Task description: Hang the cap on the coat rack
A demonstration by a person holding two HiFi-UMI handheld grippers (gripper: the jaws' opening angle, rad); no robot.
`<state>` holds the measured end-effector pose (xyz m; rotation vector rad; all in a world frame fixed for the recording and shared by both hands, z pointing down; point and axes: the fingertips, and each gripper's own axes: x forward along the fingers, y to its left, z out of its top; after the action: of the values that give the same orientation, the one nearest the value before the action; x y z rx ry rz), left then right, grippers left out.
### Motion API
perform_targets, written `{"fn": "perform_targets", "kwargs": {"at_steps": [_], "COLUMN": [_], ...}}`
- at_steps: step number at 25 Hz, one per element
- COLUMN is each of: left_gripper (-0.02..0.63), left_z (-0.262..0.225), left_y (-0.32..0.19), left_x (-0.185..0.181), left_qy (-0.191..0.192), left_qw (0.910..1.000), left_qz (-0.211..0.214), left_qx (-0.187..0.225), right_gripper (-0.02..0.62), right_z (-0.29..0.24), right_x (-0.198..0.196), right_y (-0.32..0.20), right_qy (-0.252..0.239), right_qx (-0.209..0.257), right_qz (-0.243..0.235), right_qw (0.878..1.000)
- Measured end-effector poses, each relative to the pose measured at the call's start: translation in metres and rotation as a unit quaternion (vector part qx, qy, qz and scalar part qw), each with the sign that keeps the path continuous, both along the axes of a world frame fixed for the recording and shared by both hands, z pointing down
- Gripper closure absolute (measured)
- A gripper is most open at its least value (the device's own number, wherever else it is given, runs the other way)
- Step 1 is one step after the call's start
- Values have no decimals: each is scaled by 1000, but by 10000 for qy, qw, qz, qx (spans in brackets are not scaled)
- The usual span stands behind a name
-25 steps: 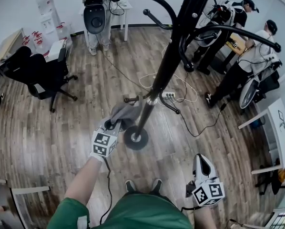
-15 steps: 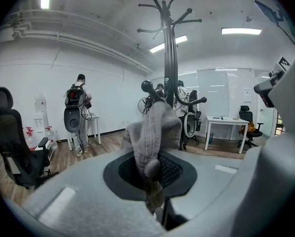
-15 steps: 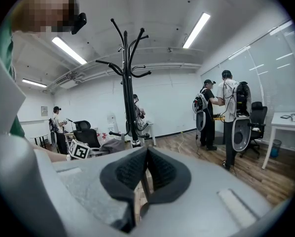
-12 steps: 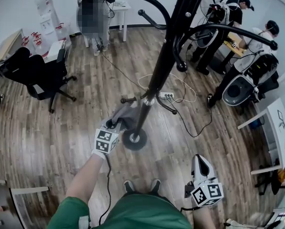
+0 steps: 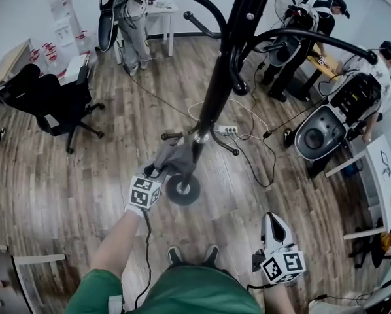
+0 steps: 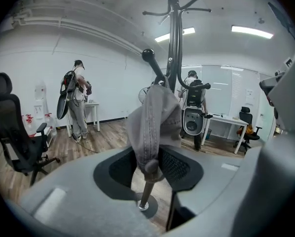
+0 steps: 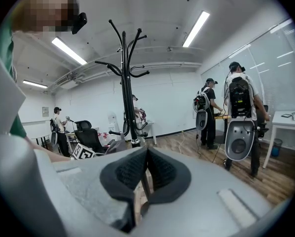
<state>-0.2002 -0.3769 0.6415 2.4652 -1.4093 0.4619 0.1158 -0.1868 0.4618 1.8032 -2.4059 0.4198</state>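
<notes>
A grey cap [image 6: 155,117] hangs from a low hook [image 6: 148,56] of the black coat rack [image 6: 174,43]. My left gripper [image 6: 148,168] is right at it. Its jaws are opening, and the cap's lower part still hangs between the dark pads. From the head view, the cap [image 5: 174,156] sits against the rack's pole [image 5: 212,100], above the round base [image 5: 183,190], with the left gripper [image 5: 155,172] just below it. My right gripper [image 5: 276,224] hangs low by my right side, away from the rack. It is shut and empty [image 7: 145,154].
A black office chair [image 5: 55,100] stands at the left. A power strip with cables [image 5: 231,130] lies on the wood floor behind the rack. People carrying equipment stand at the right [image 5: 326,103] and at the back [image 5: 133,18]. White tables [image 5: 372,159] line the right side.
The left gripper and cap stay by the pole, shifted only slightly. The people at the right and at the back have moved about.
</notes>
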Motion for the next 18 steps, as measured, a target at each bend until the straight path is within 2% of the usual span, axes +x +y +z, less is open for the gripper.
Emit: {"fn": "perform_targets", "kwargs": {"at_steps": [3, 5, 13, 18], "left_gripper": [390, 362, 356, 357], "left_z": [5, 7, 0, -22], "left_y": [3, 7, 38, 62], "left_x": [-2, -4, -13, -10], "left_qy": [-19, -58, -166, 22], "left_qw": [10000, 9999, 9995, 9994], "left_qz": [-33, -88, -249, -338], "left_qx": [-92, -122, -95, -17], "right_gripper": [594, 594, 594, 594], "right_z": [2, 2, 2, -2], "right_x": [2, 3, 2, -3], "right_y": [-2, -3, -6, -16], "right_qy": [-27, -50, -145, -227], "right_qx": [-7, -11, 32, 85], "right_qz": [-44, -83, -294, -483], "right_qw": [10000, 10000, 9995, 9985]}}
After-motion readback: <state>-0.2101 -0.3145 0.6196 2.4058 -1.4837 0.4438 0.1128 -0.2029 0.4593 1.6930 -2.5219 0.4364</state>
